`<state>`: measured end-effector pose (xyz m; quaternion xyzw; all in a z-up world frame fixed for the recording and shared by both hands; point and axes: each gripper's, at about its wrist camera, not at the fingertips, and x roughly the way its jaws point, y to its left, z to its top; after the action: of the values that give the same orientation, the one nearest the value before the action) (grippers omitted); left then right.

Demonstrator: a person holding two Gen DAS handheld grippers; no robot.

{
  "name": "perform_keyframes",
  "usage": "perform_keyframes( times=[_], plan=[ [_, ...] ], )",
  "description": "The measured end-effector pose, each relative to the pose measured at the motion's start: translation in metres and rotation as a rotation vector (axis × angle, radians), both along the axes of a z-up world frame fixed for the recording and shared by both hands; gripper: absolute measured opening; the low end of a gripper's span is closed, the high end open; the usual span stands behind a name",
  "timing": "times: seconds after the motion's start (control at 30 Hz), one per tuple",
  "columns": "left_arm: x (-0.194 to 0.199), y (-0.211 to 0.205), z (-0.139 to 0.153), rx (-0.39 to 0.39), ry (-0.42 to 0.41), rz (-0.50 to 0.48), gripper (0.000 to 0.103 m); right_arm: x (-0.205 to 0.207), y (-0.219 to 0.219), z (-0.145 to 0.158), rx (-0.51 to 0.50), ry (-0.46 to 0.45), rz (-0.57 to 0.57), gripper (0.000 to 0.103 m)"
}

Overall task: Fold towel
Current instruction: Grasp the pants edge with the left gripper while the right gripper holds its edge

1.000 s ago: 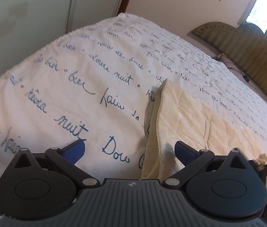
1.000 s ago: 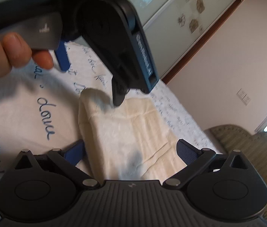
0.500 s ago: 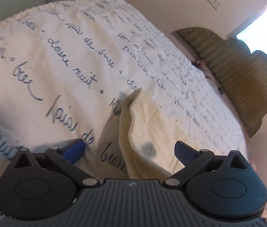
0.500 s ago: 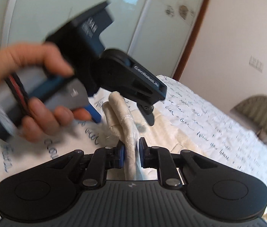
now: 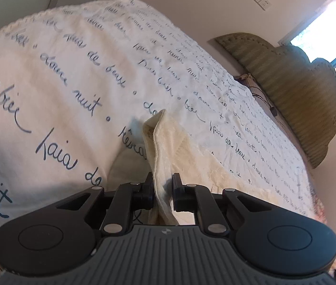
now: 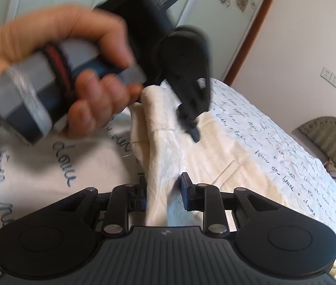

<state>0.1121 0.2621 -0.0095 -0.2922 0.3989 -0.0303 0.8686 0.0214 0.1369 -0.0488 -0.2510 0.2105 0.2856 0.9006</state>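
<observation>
A cream towel (image 5: 179, 147) lies on a white bedspread with blue handwriting. My left gripper (image 5: 163, 191) is shut on the towel's near edge, and the cloth rises in a ridge from between its fingers. In the right wrist view my right gripper (image 6: 163, 194) is shut on the same towel (image 6: 165, 156), a thick fold pinched between its blue pads. The left gripper (image 6: 187, 116), held by a person's hand (image 6: 77, 76), sits just beyond and grips the towel's far corner.
The bedspread (image 5: 60, 83) covers the whole bed. A green padded headboard (image 5: 305, 87) stands at the right against the wall, under a window (image 5: 334, 35). Wardrobe doors (image 6: 215, 11) and a wall socket (image 6: 329, 78) lie behind.
Both grippers were open a second ago. The right one shut on the towel first, then the left shut on its edge. The towel's end has been lifted off the bed.
</observation>
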Motion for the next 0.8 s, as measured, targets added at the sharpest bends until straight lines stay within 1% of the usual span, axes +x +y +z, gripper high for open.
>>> perform_keyframes(
  times=[0.07, 0.1, 0.17, 0.23, 0.3, 0.4, 0.47, 0.53, 0.63, 0.8],
  plan=[
    [-0.004, -0.006, 0.01, 0.032, -0.024, -0.002, 0.013, -0.007, 0.0, 0.0, -0.007, -0.061, -0.006, 0.025],
    [-0.007, -0.009, 0.015, 0.042, -0.039, -0.003, 0.013, -0.009, -0.001, 0.002, 0.0, -0.077, -0.013, 0.025],
    [-0.014, -0.013, 0.025, 0.055, -0.066, 0.001, 0.013, -0.011, -0.01, 0.008, 0.046, -0.084, -0.024, 0.024],
    [-0.021, -0.021, 0.039, 0.076, -0.098, 0.006, 0.012, -0.015, -0.026, 0.018, 0.135, -0.062, -0.033, 0.021],
    [-0.027, -0.032, 0.054, 0.105, -0.136, 0.005, 0.012, -0.018, -0.047, 0.032, 0.249, -0.009, -0.034, 0.018],
    [-0.036, -0.052, 0.077, 0.122, -0.196, -0.007, 0.012, -0.019, -0.082, 0.052, 0.402, 0.043, -0.036, 0.013],
    [-0.039, -0.067, 0.093, 0.126, -0.233, -0.022, 0.012, -0.021, -0.105, 0.059, 0.483, 0.062, -0.04, 0.012],
    [-0.042, -0.084, 0.106, 0.127, -0.264, -0.043, 0.012, -0.024, -0.127, 0.065, 0.544, 0.06, -0.053, 0.01],
    [-0.046, -0.113, 0.122, 0.129, -0.305, -0.081, 0.012, -0.035, -0.151, 0.069, 0.589, 0.017, -0.075, 0.007],
    [-0.048, -0.171, 0.143, 0.131, -0.358, -0.177, 0.012, -0.052, -0.189, 0.074, 0.616, -0.048, -0.121, 0.006]
  ],
)
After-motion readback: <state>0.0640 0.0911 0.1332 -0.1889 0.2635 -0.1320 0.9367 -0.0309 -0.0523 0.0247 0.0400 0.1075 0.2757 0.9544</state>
